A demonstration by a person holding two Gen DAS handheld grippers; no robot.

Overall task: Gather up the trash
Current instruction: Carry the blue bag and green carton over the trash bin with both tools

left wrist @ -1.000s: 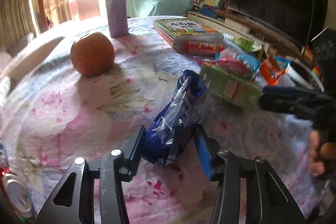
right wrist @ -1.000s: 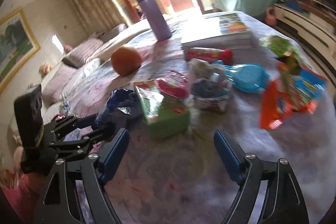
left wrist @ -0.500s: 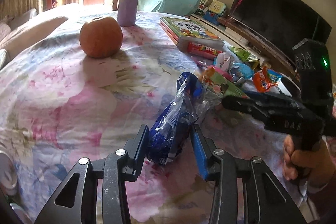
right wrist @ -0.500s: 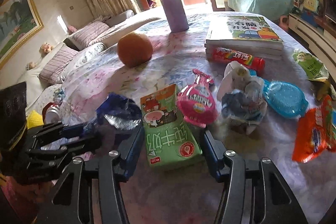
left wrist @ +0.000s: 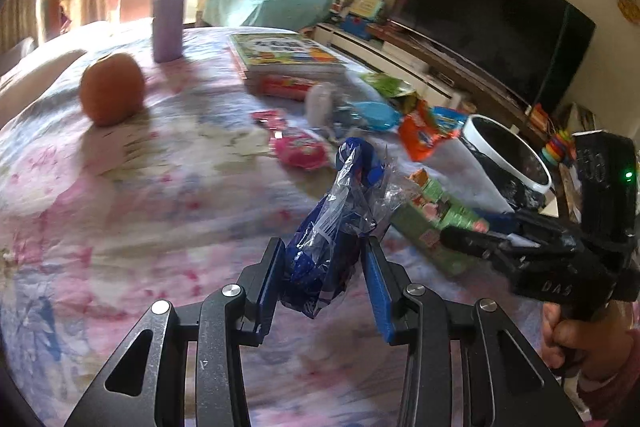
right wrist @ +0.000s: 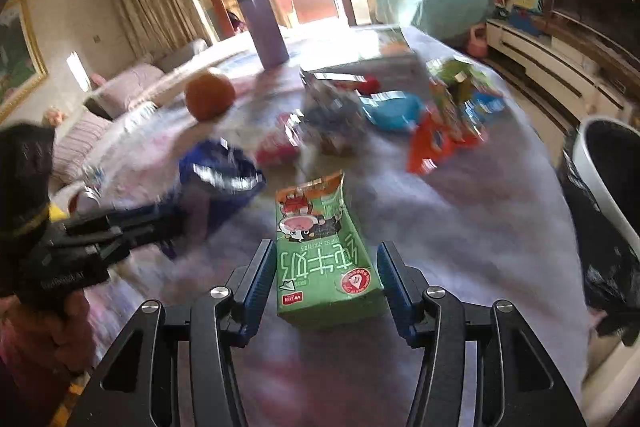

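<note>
Both hands have carried their loads sideways across the flowered tablecloth (left wrist: pixel 120 211) since a second ago, and the white bin (left wrist: pixel 508 155), absent from the earlier left-wrist view, now stands ahead and to the right of both pairs of jaws. Leftmost, the left gripper (left wrist: pixel 324 279) is clenched on one crumpled blue wrapper (left wrist: pixel 332 227), which stands up between its blue pads with its long axis running forward, away from the camera. Beside it, to its right, the right gripper (right wrist: pixel 324 279) grasps one green milk carton (right wrist: pixel 320 247), whereas a second ago its jaws stood wide and empty; the carton lies lengthwise along the fingers, its torn-open end pointing forward. The bin (right wrist: pixel 592 187) sits just off the table edge, well right of the right jaws, so I judge the right hand nearer to it and the carton likely first to drop, the wrapper needing a longer swing across. Ahead of the jaws on the cloth I count one orange (left wrist: pixel 112 89), one purple flask (left wrist: pixel 168 11), one stack of books (left wrist: pixel 284 57), one red tube, one pink packet (left wrist: pixel 298 149), one blue lid (left wrist: pixel 374 113), one orange-red packet (left wrist: pixel 424 133) and one green packet (left wrist: pixel 386 85).
</note>
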